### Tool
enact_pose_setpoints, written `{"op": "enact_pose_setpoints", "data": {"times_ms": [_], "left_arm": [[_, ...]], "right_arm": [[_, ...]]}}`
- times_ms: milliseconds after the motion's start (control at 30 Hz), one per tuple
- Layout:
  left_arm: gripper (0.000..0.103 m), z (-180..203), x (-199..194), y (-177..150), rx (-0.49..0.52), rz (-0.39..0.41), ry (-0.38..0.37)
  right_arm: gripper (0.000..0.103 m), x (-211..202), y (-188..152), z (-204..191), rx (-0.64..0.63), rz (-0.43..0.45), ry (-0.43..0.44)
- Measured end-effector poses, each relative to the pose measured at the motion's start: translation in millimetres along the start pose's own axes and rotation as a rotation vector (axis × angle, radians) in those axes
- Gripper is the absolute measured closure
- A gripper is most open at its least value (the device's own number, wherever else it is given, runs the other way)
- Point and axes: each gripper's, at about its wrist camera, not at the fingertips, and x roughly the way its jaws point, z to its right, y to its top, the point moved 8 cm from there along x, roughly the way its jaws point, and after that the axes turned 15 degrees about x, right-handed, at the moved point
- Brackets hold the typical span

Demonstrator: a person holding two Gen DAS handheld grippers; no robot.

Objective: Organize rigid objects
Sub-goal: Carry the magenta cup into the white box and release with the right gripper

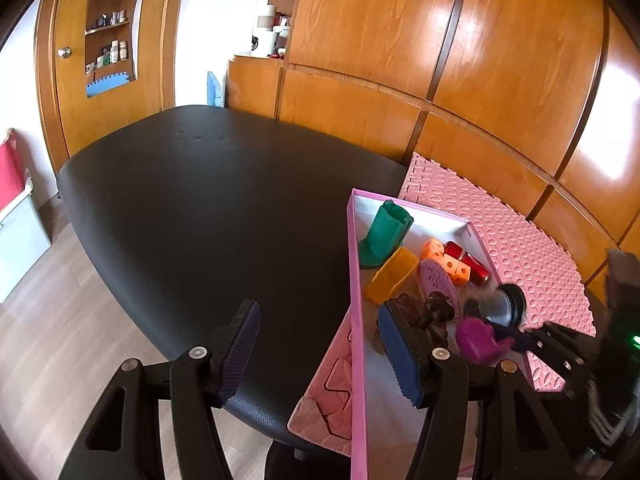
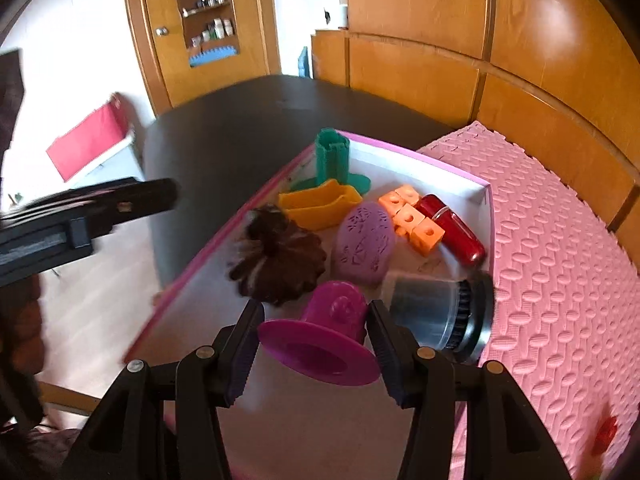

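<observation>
A pink-rimmed white box (image 2: 452,170) (image 1: 356,280) lies on the table and holds several toys: a green piece (image 2: 334,158), a yellow piece (image 2: 318,206), an orange cube chain (image 2: 412,220), a red capsule (image 2: 452,228), a pink egg (image 2: 364,242), a brown cone-like piece (image 2: 276,256) and a metal cylinder (image 2: 436,316). My right gripper (image 2: 316,344) is over the box, its fingers around a magenta hat-shaped piece (image 2: 328,340) (image 1: 478,338). My left gripper (image 1: 316,354) is open and empty, straddling the box's left wall.
The box rests partly on a pink foam mat (image 2: 560,248) on a black table (image 1: 208,208). A wooden panelled wall (image 1: 460,60) stands behind. A small red object (image 2: 606,436) lies on the mat at the right. Wooden floor (image 1: 48,340) is at the left.
</observation>
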Motion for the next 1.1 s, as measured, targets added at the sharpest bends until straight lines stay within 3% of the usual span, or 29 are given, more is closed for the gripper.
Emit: {"op": "enact_pose_setpoints", "data": {"times_ms": [100, 233, 433, 500, 600, 833, 867, 967, 1100], "left_arm": [[0.041, -0.5, 1.4, -2.4, -0.005, -0.004, -0.005], [0.041, -1.1, 3.9, -5.4, -0.009, -0.011, -0.009], [0.041, -1.4, 3.9, -7.9, -0.014, -0.014, -0.009], [0.041, -1.4, 3.6, -7.7, -0.012, -0.014, -0.006], [0.041, -1.2, 3.9, -8.2, -0.011, -0.016, -0.004], [0.041, 1.7, 4.0, -9.0, -0.005, -0.018, -0.005], [0.041, 2.6, 4.1, -9.1, -0.004, -0.018, -0.006], [0.040, 6.7, 5.2, -9.7, 0.002, -0.022, -0.010], [0.040, 13.0, 7.2, -10.7, 0.014, -0.029, -0.017]], "right_arm": [[0.049, 13.3, 6.7, 12.2, 0.046, -0.002, -0.023], [0.049, 22.0, 9.5, 28.4, 0.159, -0.052, 0.033], [0.047, 21.8, 4.9, 36.0, 0.210, -0.073, 0.064], [0.043, 18.0, 1.6, 36.7, 0.226, -0.076, 0.086], [0.036, 9.1, 0.7, 35.4, 0.246, -0.056, 0.104], [0.036, -28.3, -7.9, 41.0, 0.278, 0.022, 0.121], [0.039, -33.0, -8.6, 43.2, 0.280, 0.036, 0.121], [0.073, -42.9, -12.7, 41.8, 0.260, 0.059, 0.093], [0.080, -34.3, -15.1, 31.8, 0.216, 0.036, 0.067]]}}
